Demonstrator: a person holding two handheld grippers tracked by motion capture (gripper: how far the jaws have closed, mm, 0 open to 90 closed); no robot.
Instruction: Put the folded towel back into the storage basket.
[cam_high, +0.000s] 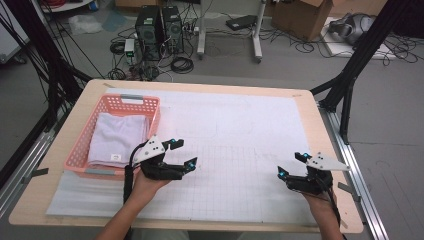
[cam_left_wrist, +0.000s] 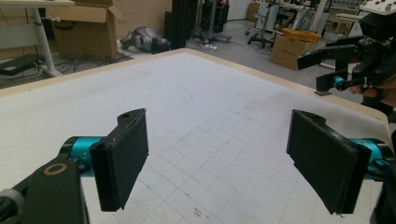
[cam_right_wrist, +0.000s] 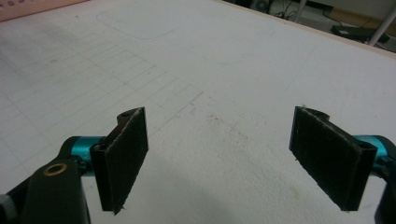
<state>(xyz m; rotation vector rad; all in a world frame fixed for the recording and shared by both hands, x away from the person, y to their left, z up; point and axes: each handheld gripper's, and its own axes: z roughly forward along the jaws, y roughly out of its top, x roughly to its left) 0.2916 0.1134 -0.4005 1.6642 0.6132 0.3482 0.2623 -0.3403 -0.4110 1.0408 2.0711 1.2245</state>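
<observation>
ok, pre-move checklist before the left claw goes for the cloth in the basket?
1. Left claw open: ok, jaws wide apart, nothing between them.
2. Right claw open and clear of the path: ok, hovers at the table's right side.
3. Folded cloth in the pink basket: ok, lies flat inside.
4. Left claw over the cloth: not ok, it hovers beside the basket, over the gridded mat.
5. Cloth's layers free to lift: cannot tell.

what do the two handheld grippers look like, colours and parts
Both the left gripper and right gripper have black bodies, teal fittings at the jaw mounts and flat black rectangular padded jaws. Each carries a pale grey three-cornered plate on top, and a black cable trails back along each forearm. No sleeves show.
</observation>
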